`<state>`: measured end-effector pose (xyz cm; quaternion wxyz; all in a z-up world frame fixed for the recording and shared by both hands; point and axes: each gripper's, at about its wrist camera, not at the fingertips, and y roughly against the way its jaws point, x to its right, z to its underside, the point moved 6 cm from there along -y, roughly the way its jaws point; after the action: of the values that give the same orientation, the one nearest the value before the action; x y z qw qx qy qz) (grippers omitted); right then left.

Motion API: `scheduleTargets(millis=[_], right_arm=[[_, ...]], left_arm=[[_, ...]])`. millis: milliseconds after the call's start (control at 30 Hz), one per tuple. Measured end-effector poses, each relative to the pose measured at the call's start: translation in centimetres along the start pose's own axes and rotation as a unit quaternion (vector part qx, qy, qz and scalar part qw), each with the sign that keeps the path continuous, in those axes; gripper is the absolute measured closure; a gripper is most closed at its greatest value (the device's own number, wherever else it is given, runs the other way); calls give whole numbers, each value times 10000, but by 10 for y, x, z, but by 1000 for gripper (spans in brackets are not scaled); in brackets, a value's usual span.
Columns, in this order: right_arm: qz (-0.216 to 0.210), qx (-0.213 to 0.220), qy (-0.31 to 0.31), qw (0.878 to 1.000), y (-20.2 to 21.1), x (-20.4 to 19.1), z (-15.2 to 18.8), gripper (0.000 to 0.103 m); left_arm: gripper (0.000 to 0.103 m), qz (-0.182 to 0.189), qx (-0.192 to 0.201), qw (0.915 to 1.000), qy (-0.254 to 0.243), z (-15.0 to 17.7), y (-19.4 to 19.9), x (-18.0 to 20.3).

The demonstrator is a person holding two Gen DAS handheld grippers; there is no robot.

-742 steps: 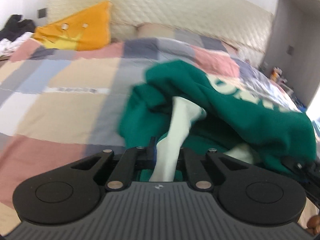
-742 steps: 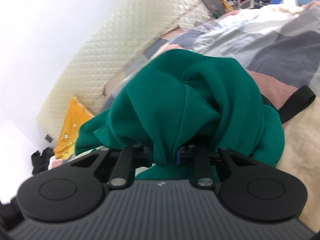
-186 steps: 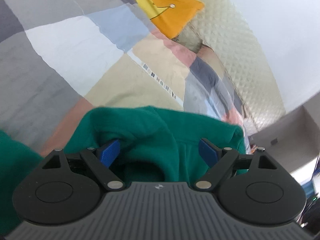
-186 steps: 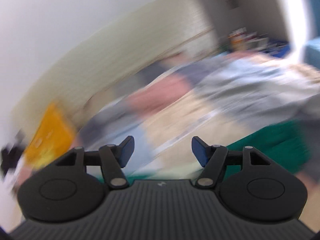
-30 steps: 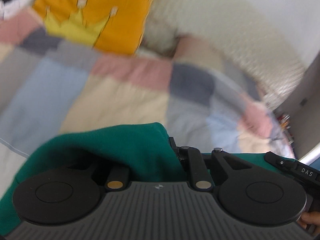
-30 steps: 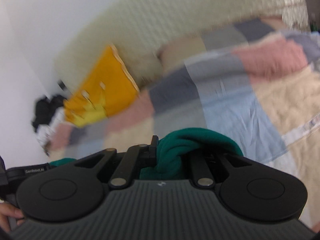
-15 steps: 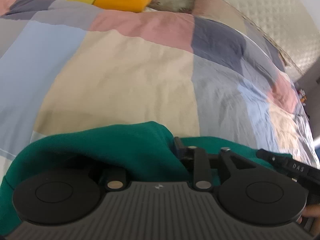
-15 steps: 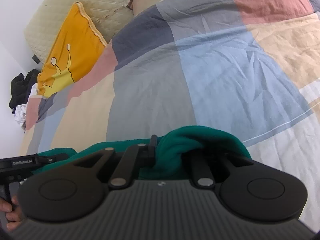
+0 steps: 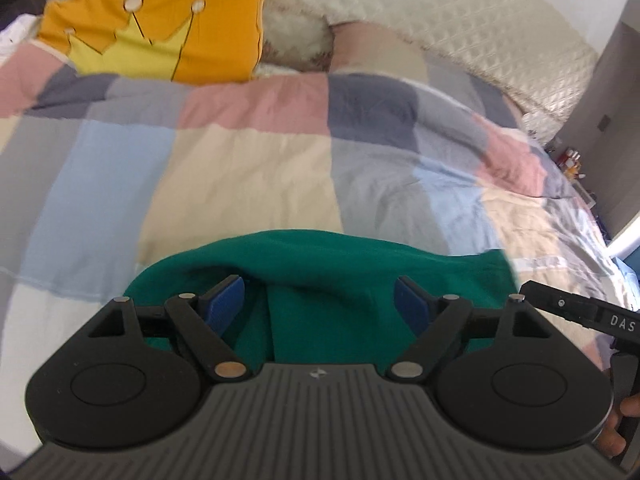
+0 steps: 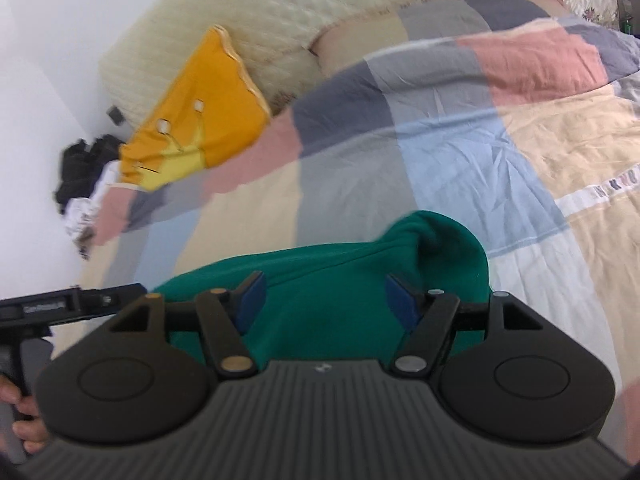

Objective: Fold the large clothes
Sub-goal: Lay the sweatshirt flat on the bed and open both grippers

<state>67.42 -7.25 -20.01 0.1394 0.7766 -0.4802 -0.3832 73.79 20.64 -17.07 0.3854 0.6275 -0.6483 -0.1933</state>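
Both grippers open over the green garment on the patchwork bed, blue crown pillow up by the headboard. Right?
One error: the crown pillow is orange-yellow, not blue, as the left wrist view shows. The rest holds: the left gripper and right gripper have their jaws opening, pads clear of the green garment lying on the patchwork bed, with the pillow near the headboard.

Left claw opening over the green garment

The left claw (image 9: 318,306) spreads its blue pads (image 9: 224,304) clear of the green garment (image 9: 320,264) lying between them on the patchwork bed (image 9: 240,168), yellow crown pillow (image 9: 160,28) beyond.
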Motion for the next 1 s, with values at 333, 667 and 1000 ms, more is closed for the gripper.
scheduleTargets(millis=[333, 667, 1000], right_arm=[[28, 389, 292, 9988, 147, -33, 60, 34], [281, 456, 399, 9978, 250, -37, 166, 34], [597, 487, 421, 9961, 280, -6, 251, 34]], left_arm=[[18, 62, 500, 9984, -245, 61, 163, 52], [18, 116, 940, 9924, -781, 178, 289, 119], [18, 57, 1064, 9862, -1266, 297, 312, 164]])
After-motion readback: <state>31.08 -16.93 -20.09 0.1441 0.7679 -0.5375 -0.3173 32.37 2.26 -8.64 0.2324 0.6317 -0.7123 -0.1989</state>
